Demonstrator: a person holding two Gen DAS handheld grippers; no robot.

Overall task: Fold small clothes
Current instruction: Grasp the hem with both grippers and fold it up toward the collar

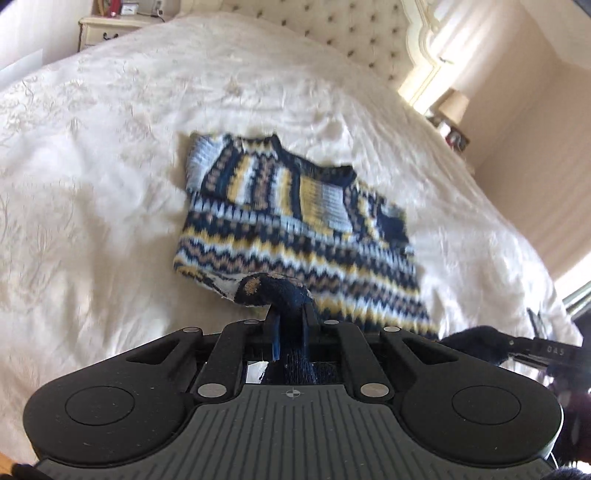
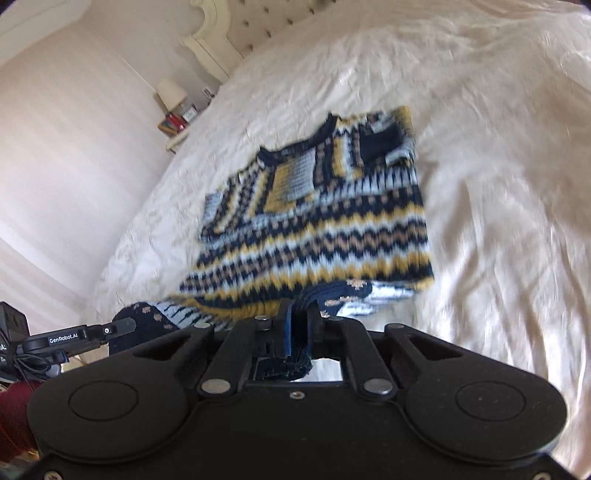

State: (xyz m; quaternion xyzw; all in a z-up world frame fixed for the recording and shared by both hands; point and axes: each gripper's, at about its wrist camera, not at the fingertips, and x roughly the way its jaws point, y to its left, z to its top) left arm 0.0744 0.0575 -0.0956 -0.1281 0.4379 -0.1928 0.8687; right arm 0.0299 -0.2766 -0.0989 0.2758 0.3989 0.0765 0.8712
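Sweater first: the small knitted sweater with navy, yellow, pale blue and tan zigzag stripes [image 1: 295,221] lies near the middle of the big cream bedspread [image 1: 110,147]. Its neck hole points to 12 o'clock, toward the padded cream headboard [image 1: 332,33]. Both sleeves look folded in over the chest, so I think the sides are done and the bottom is next.

The left gripper [image 1: 291,317] is squeezed tight on the navy bottom edge at 6 o'clock in its view. The right gripper [image 2: 299,317] is clamped on the same edge, also at 6 o'clock in its own view. The 2 hold the hem at 2 spots so it stays straight and does not sag in the middle. The hem is lifted a bit off the bed, and you can see the inside of the knit under it.

My guess is the hem should go up toward the neck. Wool is floppy, so a crooked lift could spoil the sleeves.
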